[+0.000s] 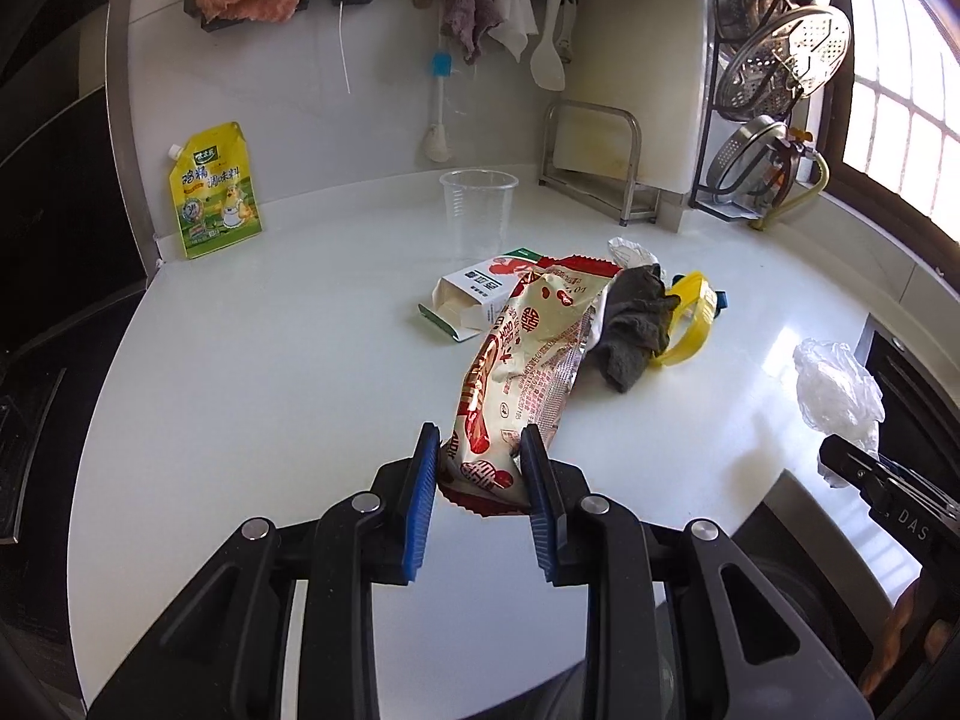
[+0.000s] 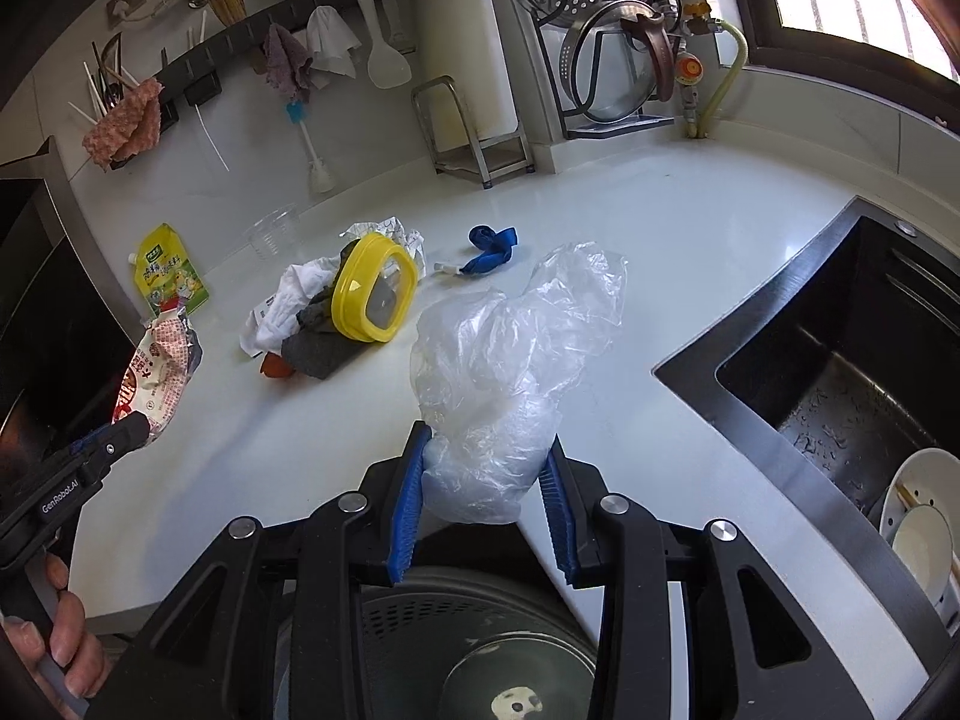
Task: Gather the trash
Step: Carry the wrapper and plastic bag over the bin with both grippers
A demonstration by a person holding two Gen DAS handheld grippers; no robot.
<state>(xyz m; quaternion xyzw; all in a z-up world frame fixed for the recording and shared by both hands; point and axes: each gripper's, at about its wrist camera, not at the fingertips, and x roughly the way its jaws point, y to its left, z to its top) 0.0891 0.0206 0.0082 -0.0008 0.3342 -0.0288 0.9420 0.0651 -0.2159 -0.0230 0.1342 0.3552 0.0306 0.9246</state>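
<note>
My left gripper (image 1: 477, 468) is clamped on the bottom end of a red-and-cream snack wrapper (image 1: 528, 354), which stretches away from the blue pads toward 12 o'clock, its far end over the white countertop (image 1: 270, 360). At 12 o'clock past the wrapper lies an open small carton (image 1: 465, 306) on its side, with a clear plastic cup (image 1: 477, 207) upright behind it. Just beside the wrapper at 1 o'clock are a dark grey rag (image 1: 633, 324) and a yellow-rimmed lid (image 1: 690, 324), touching each other. A yellow seasoning pouch (image 1: 213, 192) leans on the wall at 10 o'clock.

My right gripper (image 2: 486, 480) is closed on a crumpled clear plastic bag (image 2: 510, 354), which billows up toward 12 o'clock. Below the fingers I see a round bin (image 2: 468, 654). The dark sink (image 2: 840, 372) lies at 3 o'clock, and a blue scrap (image 2: 489, 249) sits on the counter at 12 o'clock.
</note>
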